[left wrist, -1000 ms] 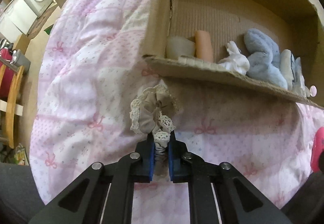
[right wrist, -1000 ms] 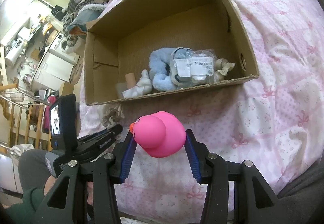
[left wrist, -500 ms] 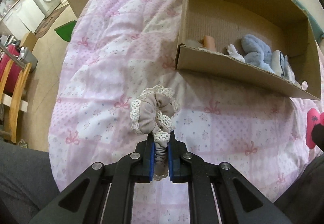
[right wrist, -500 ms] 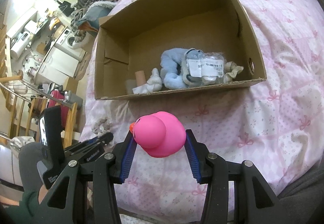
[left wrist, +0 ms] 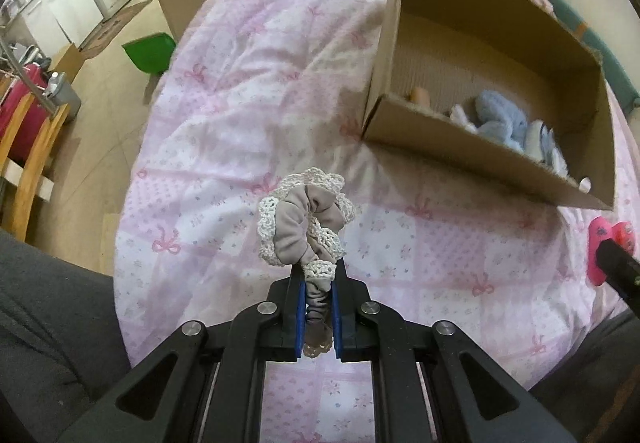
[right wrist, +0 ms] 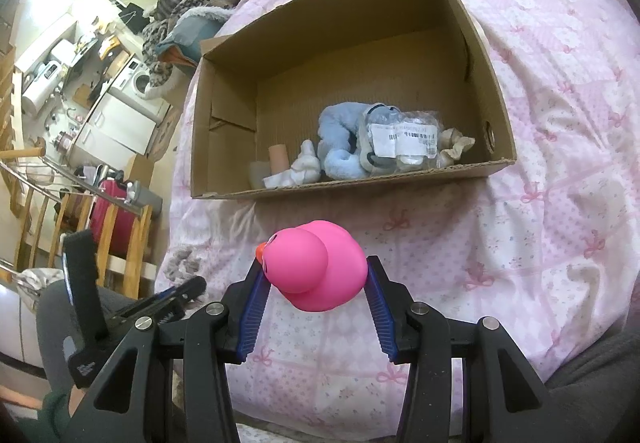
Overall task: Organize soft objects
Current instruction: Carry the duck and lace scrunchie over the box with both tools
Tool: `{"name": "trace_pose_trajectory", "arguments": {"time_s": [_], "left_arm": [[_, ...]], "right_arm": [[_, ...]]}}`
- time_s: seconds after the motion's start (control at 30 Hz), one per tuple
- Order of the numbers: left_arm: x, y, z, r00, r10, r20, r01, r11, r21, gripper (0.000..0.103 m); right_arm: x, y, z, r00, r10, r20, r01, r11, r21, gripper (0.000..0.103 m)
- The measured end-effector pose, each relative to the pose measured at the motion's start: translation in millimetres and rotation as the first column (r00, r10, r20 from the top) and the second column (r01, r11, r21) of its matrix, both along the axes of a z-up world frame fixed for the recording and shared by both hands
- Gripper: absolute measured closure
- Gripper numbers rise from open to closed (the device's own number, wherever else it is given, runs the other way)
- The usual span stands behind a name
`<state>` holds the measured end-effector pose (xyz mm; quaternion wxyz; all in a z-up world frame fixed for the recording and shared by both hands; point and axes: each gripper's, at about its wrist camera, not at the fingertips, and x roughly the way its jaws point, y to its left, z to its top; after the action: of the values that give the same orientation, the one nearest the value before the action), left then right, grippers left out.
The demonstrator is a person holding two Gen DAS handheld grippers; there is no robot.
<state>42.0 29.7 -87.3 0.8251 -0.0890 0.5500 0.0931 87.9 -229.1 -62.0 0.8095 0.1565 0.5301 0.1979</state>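
The left claw (left wrist: 316, 283) is pinched narrow on a grey, lace-edged scrunchie (left wrist: 305, 221), which stands up out of the blue pads above the pink quilted bed (left wrist: 240, 91). The right claw (right wrist: 316, 285) is spread about as wide as the pink rubber duck (right wrist: 316, 267) it grips by the flanks, also held up off the quilt. Both sit in front of the open cardboard box (right wrist: 492, 67), short of its near wall, where a blue plush toy (right wrist: 340, 139), a bagged item with a label (right wrist: 404, 137) and a few small pale things already lie.

To do this well, I'd say each load should be carried up and over the near wall before any release, aiming for the bare floor towards the box's back or left. The scrunchie is floppy and could snag on the cardboard edge, so it wants clear height.

Both tools point forward toward the box, roughly level, the left one low and off to the left side.
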Motion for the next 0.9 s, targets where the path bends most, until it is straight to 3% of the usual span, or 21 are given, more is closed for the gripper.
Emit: {"name": "trace_pose_trajectory", "arguments": {"time_s": [0.17, 0.27, 0.5, 0.7, 0.9], "left_arm": [[-3, 2, 22, 0.998, 0.002, 0.065, -0.001, 1.000, -0.011, 0.093], [-5, 5, 39, 0.997, 0.012, 0.080, -0.007, 0.998, -0.067, 0.093], [2, 13, 82, 0.987, -0.007, 0.159, 0.020, 0.997, -0.076, 0.093], [15, 7, 117, 0.970, -0.047, 0.240, 0.055, 0.998, -0.031, 0.093], [33, -8, 134, 0.954, -0.103, 0.281, 0.108, 0.994, 0.000, 0.093]], "right_arm": [[-3, -2, 7, 1.000, -0.005, 0.024, 0.005, 1.000, 0.001, 0.053], [-7, -4, 16, 0.999, -0.012, 0.049, 0.011, 1.000, 0.007, 0.053], [-5, -13, 43, 0.993, -0.038, 0.112, 0.035, 0.999, 0.031, 0.053], [5, -22, 59, 0.987, -0.062, 0.147, 0.056, 0.998, 0.042, 0.053], [20, -24, 73, 0.981, -0.066, 0.185, 0.060, 0.998, 0.035, 0.053]]}}
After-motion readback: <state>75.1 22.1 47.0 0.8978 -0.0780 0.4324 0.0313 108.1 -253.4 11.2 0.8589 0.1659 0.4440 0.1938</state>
